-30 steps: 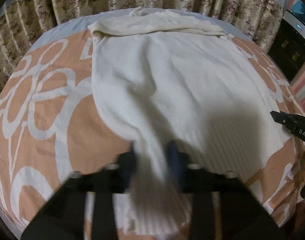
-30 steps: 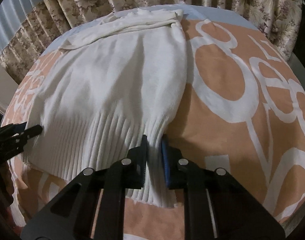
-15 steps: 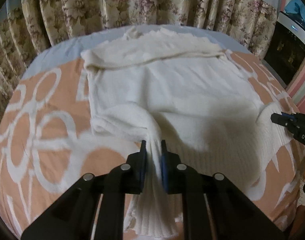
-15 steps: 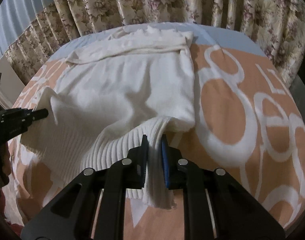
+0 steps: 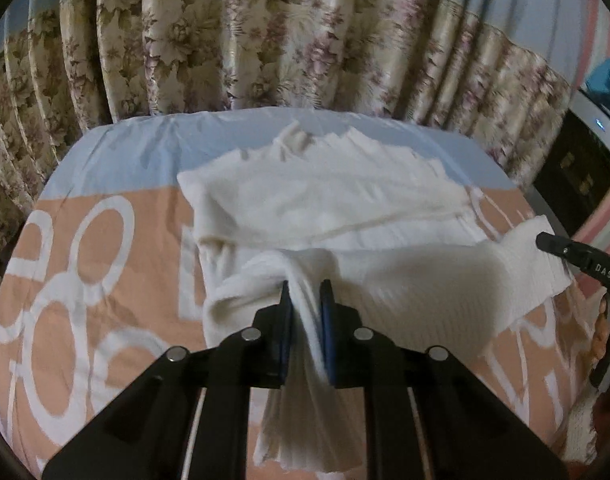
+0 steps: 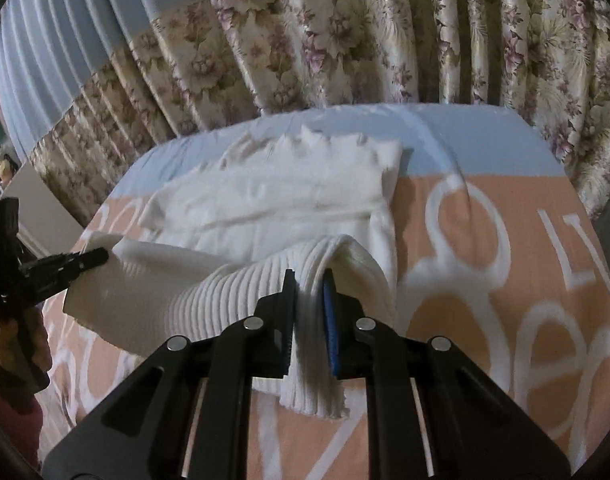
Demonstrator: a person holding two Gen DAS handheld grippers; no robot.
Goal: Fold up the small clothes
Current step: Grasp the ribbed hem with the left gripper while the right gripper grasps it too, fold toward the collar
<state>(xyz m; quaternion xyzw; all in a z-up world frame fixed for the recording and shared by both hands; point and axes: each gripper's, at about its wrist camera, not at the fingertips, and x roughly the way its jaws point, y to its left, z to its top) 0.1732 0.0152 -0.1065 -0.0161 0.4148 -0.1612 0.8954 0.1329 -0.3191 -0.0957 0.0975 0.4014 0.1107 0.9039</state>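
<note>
A cream knitted sweater (image 5: 345,200) lies on a bed with an orange and white patterned cover (image 5: 85,280). My left gripper (image 5: 307,294) is shut on the left corner of its ribbed hem and holds it lifted over the sweater's body. My right gripper (image 6: 308,286) is shut on the right corner of the hem (image 6: 233,296), also lifted. The hem stretches between the two grippers, folded up toward the collar end (image 6: 305,168). The right gripper shows at the right edge of the left wrist view (image 5: 577,256); the left gripper shows at the left of the right wrist view (image 6: 65,264).
Floral curtains (image 5: 265,40) hang close behind the far edge of the bed. A pale blue band of the cover (image 6: 465,140) runs along that far edge. A dark cabinet (image 5: 577,168) stands at the right of the bed.
Both grippers have lifted the hem and carried it away from the near edge toward the collar end, so the lower half of the sweater now folds over the upper half.
</note>
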